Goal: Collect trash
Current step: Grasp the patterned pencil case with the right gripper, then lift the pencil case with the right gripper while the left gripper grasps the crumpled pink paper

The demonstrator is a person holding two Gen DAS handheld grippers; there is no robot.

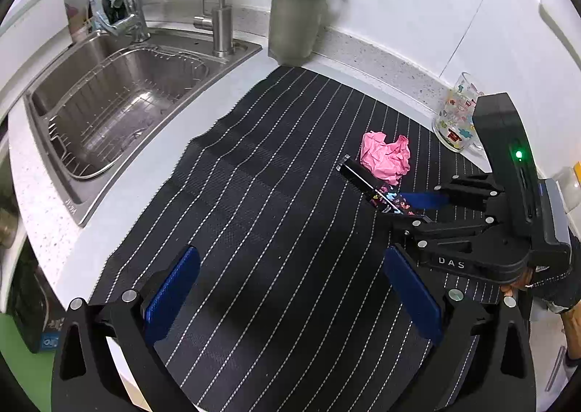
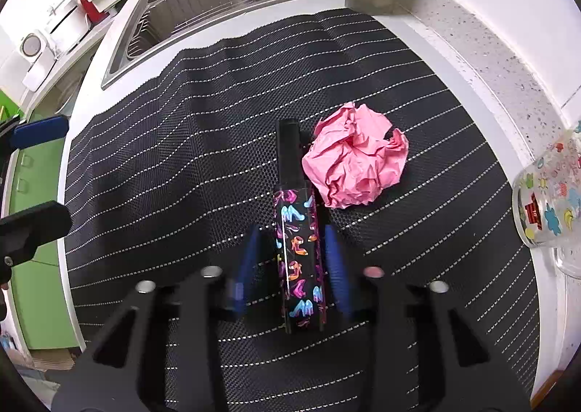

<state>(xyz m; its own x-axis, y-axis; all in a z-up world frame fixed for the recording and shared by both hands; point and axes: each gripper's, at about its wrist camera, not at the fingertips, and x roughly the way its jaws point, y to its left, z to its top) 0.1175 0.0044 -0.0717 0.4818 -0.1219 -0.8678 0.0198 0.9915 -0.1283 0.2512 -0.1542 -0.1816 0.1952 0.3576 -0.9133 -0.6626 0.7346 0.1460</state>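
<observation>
A long black box with colourful shoe prints lies on the black striped mat. A crumpled pink paper ball lies just right of its far end. My right gripper straddles the box's near half, blue pads on either side; the right pad is close to it, the left pad stands a little apart and looks blurred. In the left wrist view the box, the pink ball and the right gripper are at the right. My left gripper is open and empty above the mat.
A steel sink with a wire rack lies at the left, taps behind it. A grey shaker bottle stands at the back wall. A printed glass mug stands at the mat's right edge, and shows in the right wrist view.
</observation>
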